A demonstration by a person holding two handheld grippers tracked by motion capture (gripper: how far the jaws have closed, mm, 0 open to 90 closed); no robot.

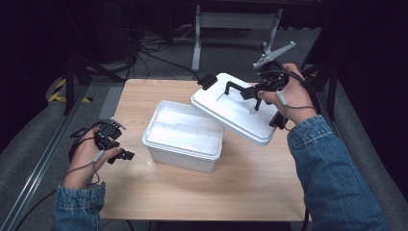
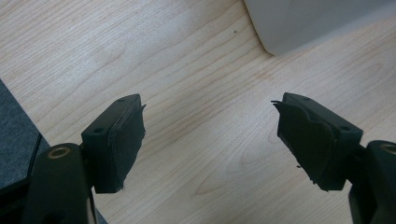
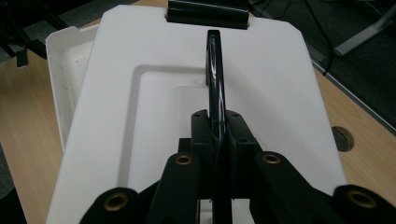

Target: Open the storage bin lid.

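The left claw [image 1: 126, 155] is held low at the left edge of the worktop [image 1: 250, 187], jaws spread wide, nothing between them. In the left gripper view its two pads [image 2: 128, 135] are seen well apart over bare wood, with a corner of the white box [image 2: 299, 23] at the top edge. The box [image 1: 183, 149] is set on the middle of the worktop, uncovered, with a white inner tray seen inside it. The white lid [image 1: 231, 113] is held tilted above and to the right of the box, overlapping its right rim from above. The lid's black handle [image 1: 238, 87] is clamped by the right claw [image 1: 257, 94], jaws closed tight on it. In the right gripper view the handle [image 3: 215, 70] is pinched edge-on between the jaws of the right claw [image 3: 217, 123], and a black latch [image 3: 208, 14] is seen at the lid's far edge.
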